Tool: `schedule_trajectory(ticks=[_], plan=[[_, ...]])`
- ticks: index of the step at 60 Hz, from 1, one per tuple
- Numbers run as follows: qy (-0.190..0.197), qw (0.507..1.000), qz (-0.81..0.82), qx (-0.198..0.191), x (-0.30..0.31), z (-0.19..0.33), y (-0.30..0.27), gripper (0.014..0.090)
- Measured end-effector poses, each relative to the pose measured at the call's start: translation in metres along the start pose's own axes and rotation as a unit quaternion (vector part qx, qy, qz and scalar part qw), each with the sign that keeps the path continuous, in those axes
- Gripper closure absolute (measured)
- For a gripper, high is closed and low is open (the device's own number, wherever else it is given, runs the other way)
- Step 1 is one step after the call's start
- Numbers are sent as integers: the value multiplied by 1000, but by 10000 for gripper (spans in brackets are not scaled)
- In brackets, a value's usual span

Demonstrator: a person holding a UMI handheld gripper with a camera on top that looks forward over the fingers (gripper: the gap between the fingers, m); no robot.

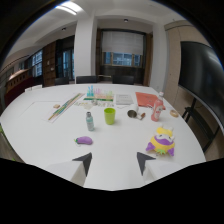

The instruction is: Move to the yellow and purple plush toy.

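The yellow and purple plush toy [161,142] sits upright on the white table [45,135], just ahead of my right finger and a little to its right. My gripper [114,162] is open, its two dark fingertips [84,162] spread wide above the table's near edge with nothing between them. The toy is apart from both fingers.
A small purple object [83,140] lies just ahead of the left finger. Beyond stand a clear bottle [89,121], a green cup [109,116], a pink bottle [157,111], an orange-red sheet [147,99] and long sticks [65,106]. Chairs [86,79] line the far side.
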Motion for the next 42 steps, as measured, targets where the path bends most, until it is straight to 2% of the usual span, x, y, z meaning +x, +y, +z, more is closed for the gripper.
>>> schedule_trajectory(ticks=[18,29,35,42], plan=[[27,999,-1,-21,24,-19,34,194],[65,997,7,-46,89,-18,53,194],[86,995,2,-45,136,-9,55,191],[90,995,-1,-43,181,16,45,191]])
